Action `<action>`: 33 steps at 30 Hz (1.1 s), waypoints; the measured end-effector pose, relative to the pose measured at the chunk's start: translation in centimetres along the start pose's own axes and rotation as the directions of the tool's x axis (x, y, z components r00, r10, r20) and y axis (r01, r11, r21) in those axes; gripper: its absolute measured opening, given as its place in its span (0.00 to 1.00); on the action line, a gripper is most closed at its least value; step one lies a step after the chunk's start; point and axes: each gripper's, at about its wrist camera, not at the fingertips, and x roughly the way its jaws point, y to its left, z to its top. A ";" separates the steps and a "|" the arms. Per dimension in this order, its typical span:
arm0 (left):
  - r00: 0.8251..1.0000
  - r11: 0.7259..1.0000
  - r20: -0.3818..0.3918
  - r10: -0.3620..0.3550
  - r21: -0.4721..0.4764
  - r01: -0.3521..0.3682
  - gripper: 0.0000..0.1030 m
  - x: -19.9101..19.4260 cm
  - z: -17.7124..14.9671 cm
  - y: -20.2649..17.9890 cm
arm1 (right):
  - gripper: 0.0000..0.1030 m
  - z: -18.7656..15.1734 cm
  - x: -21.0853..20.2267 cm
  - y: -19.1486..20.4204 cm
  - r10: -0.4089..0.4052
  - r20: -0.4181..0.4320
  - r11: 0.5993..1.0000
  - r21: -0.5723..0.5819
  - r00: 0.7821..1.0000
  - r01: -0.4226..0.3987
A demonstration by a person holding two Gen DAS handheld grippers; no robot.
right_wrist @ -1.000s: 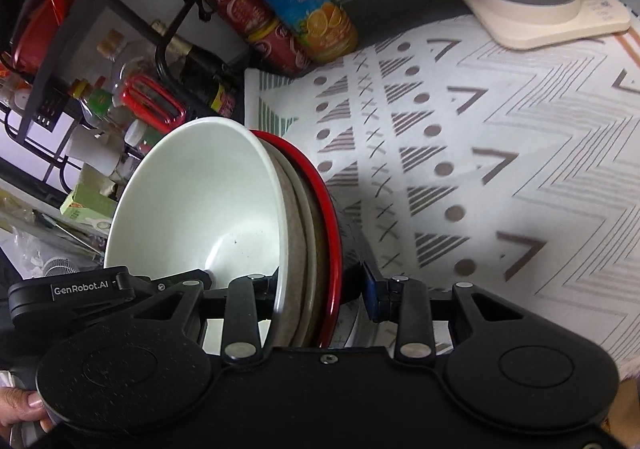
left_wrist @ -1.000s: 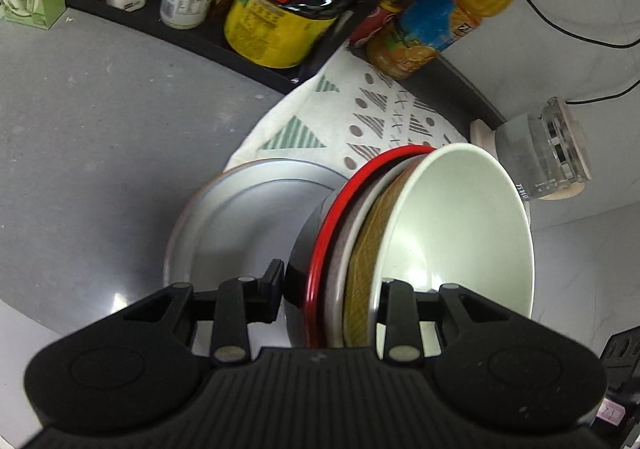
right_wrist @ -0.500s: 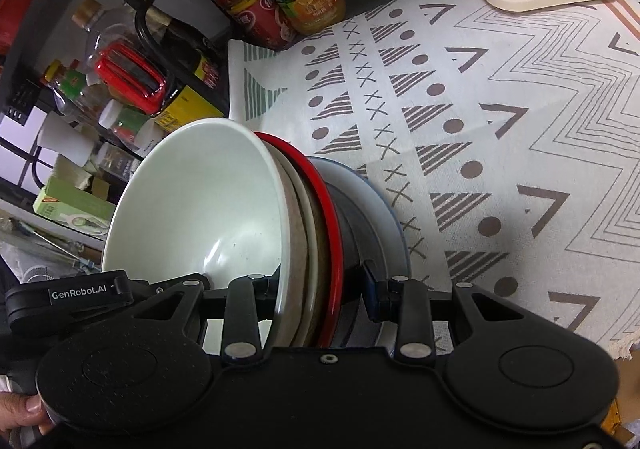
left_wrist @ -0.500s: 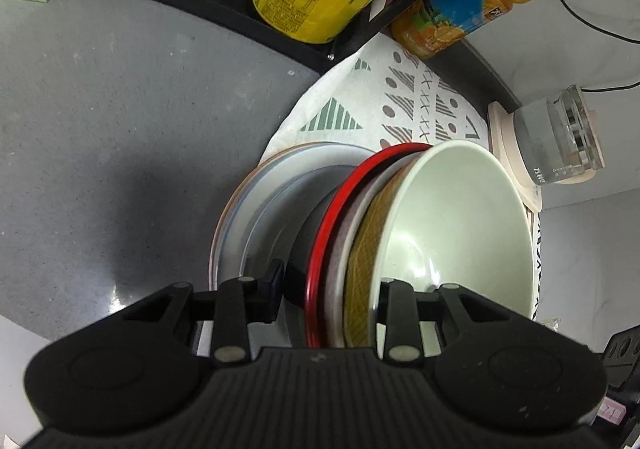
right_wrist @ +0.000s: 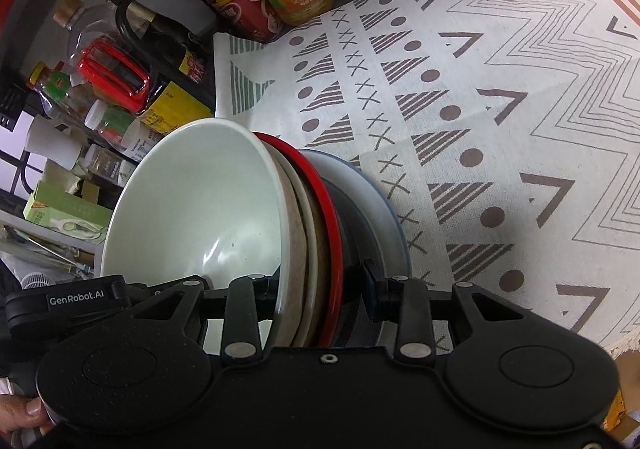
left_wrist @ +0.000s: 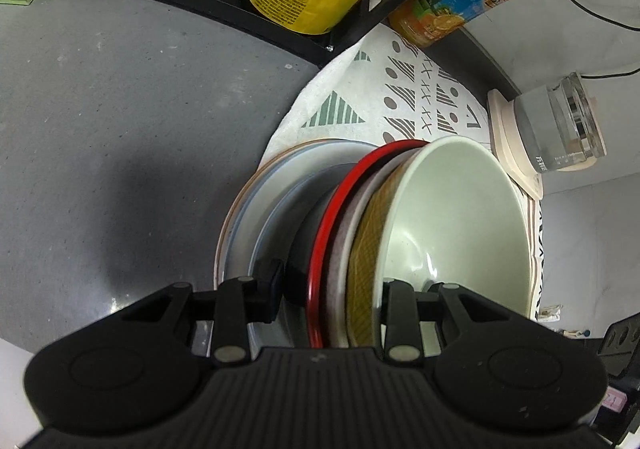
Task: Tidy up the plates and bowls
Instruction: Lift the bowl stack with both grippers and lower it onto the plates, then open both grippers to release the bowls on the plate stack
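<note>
- A grey stone counter (left_wrist: 120,121) fills the left, lit with a soft glare near its front edge.
- A black rack shelf (left_wrist: 224,5) runs along the far side, crowded with bottles and jars.
- A patterned white cloth (right_wrist: 480,121) covers the right.
- Far right, a kettle (left_wrist: 560,129) stands by the pale tiled wall (left_wrist: 592,21).
</note>
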 end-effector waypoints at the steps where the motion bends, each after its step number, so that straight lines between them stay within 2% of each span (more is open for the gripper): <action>1: 1.000 1.000 -0.003 -0.001 0.001 0.001 0.31 0.0 0.0 0.0 | 0.33 0.0 0.0 0.0 0.000 -0.002 1.000 0.002 1.000 0.000; 7: 1.000 1.000 -0.020 -0.008 0.007 0.008 0.32 0.1 0.1 0.0 | 0.32 0.0 0.0 0.0 -0.013 0.004 1.000 0.005 1.000 0.013; 10: 0.999 0.999 -0.035 -0.006 0.042 0.007 0.40 0.3 0.4 -0.6 | 0.36 0.2 0.0 0.1 -0.005 0.001 1.000 0.020 1.000 0.005; 12: 0.999 0.999 -0.040 -0.005 0.047 0.007 0.57 0.1 0.5 -0.9 | 0.42 0.2 -0.2 0.2 -0.002 0.017 1.000 0.018 1.000 0.002; 13: 0.999 0.999 -0.036 -0.005 0.052 0.007 0.61 0.0 0.6 -0.9 | 0.45 0.3 -0.4 0.3 0.007 0.024 1.000 0.014 1.000 -0.008; 15: 1.000 0.998 -0.023 -0.017 0.066 0.018 0.78 -0.4 0.7 -1.2 | 0.59 0.5 -0.6 0.4 0.021 0.030 1.000 0.018 0.999 -0.022; 16: 1.000 0.997 -0.014 -0.016 0.077 0.017 0.80 -0.7 0.8 -1.3 | 0.62 0.6 -0.8 0.5 0.021 0.036 1.000 0.016 0.999 -0.022; 17: 1.000 0.996 -0.007 -0.017 0.088 0.017 0.81 -0.9 0.8 -1.5 | 0.67 0.7 -0.8 0.7 0.016 0.040 1.000 0.010 0.999 -0.016; 20: 0.999 0.994 -0.003 -0.036 0.099 0.036 0.82 -1.3 1.2 -1.7 | 0.71 1.0 -1.1 0.9 0.009 0.054 1.000 0.006 0.998 -0.009; 27: 0.998 0.992 0.018 -0.057 0.118 0.055 0.90 -2.2 1.7 -1.5 | 0.91 0.8 -2.5 1.0 0.006 0.112 1.000 -0.007 0.994 -0.005; 28: 0.998 0.991 0.017 -0.058 0.119 0.056 0.91 -2.3 1.8 -1.4 | 0.92 0.7 -2.6 1.0 0.002 0.124 1.000 -0.011 0.992 0.000; 30: 0.999 0.992 0.006 -0.035 0.123 0.034 1.00 -2.3 2.0 -1.2 | 0.95 0.4 -2.9 0.9 -0.002 0.142 1.000 -0.019 0.990 0.005; 33: 1.000 0.994 -0.004 -0.028 0.105 0.028 1.00 -2.4 2.2 -1.1 | 1.00 0.1 -3.5 0.4 -0.014 0.169 1.000 -0.001 0.985 0.014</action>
